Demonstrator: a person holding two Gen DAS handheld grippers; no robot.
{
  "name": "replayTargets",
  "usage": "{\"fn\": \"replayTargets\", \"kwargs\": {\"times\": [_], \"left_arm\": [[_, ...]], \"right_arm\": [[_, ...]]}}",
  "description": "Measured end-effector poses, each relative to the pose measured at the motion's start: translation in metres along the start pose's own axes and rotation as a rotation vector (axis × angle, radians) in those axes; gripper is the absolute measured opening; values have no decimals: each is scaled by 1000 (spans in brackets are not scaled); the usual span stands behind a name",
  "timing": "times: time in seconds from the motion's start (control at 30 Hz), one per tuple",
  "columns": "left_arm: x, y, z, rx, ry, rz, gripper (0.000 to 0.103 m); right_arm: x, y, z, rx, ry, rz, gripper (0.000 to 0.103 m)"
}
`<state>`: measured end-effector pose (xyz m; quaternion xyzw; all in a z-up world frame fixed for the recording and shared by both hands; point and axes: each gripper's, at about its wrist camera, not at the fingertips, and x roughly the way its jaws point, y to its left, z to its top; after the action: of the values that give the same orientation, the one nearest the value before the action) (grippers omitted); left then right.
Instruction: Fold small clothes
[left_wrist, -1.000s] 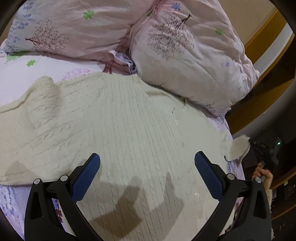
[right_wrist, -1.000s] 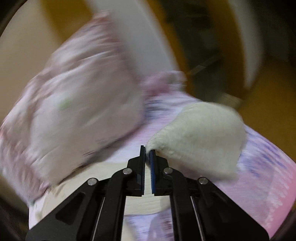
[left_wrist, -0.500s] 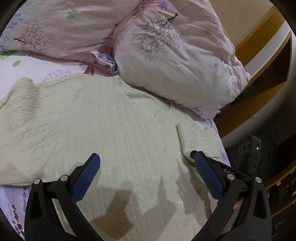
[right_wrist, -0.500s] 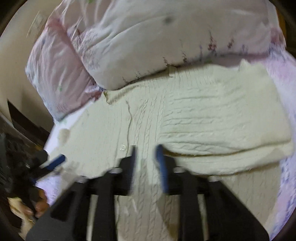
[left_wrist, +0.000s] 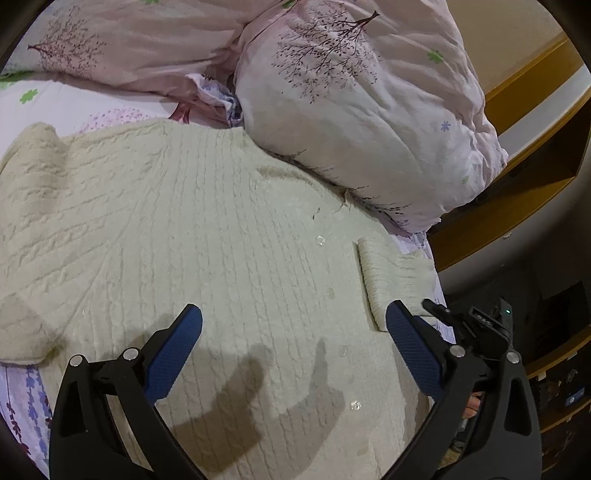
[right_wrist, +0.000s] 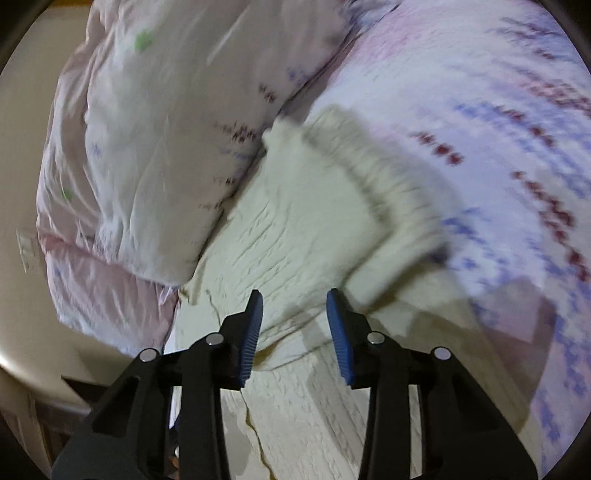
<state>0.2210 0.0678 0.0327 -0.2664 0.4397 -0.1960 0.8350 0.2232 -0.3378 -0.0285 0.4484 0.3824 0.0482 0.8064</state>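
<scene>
A cream cable-knit cardigan (left_wrist: 207, 236) with clear buttons lies spread flat on the bed. Its right sleeve (left_wrist: 391, 277) is folded in over the body, and its left sleeve (left_wrist: 26, 206) is folded in at the far left. My left gripper (left_wrist: 293, 332) is open and empty, hovering above the cardigan's lower middle. In the right wrist view the folded sleeve (right_wrist: 354, 221) lies on the cardigan (right_wrist: 306, 398) just ahead of my right gripper (right_wrist: 294, 314), which is open and empty. The right gripper also shows at the left wrist view's right edge (left_wrist: 480, 325).
Two pink floral pillows (left_wrist: 354, 110) lie against the cardigan's top edge; they also show in the right wrist view (right_wrist: 147, 147). The floral bedsheet (right_wrist: 509, 147) extends to the right. A wooden bed frame (left_wrist: 517, 192) borders the bed's right edge.
My right gripper carried the sleeve in over the cardigan body, opened and let it go; it has now drawn back. My left gripper stayed open, shifting slightly.
</scene>
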Motion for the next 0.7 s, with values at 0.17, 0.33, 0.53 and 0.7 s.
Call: {"fn": "replayTargets", "kwargs": {"times": [0.17,0.33,0.53,0.7], "left_arm": [[0,-3,0,30,1,12,100],[0,-3,-1,28,5,9,99],[-1,9,0,-25,20,-17,89],[1,16,1,-96,31,-86,85]], "right_arm": [[-21,-8,13,-19,-94,-87,37],[-9,-11,20,-27,-92,-146,32],[-7,17,11,-171,-155,-130,6],[7,92,-31,-464,-126,14,6]]}}
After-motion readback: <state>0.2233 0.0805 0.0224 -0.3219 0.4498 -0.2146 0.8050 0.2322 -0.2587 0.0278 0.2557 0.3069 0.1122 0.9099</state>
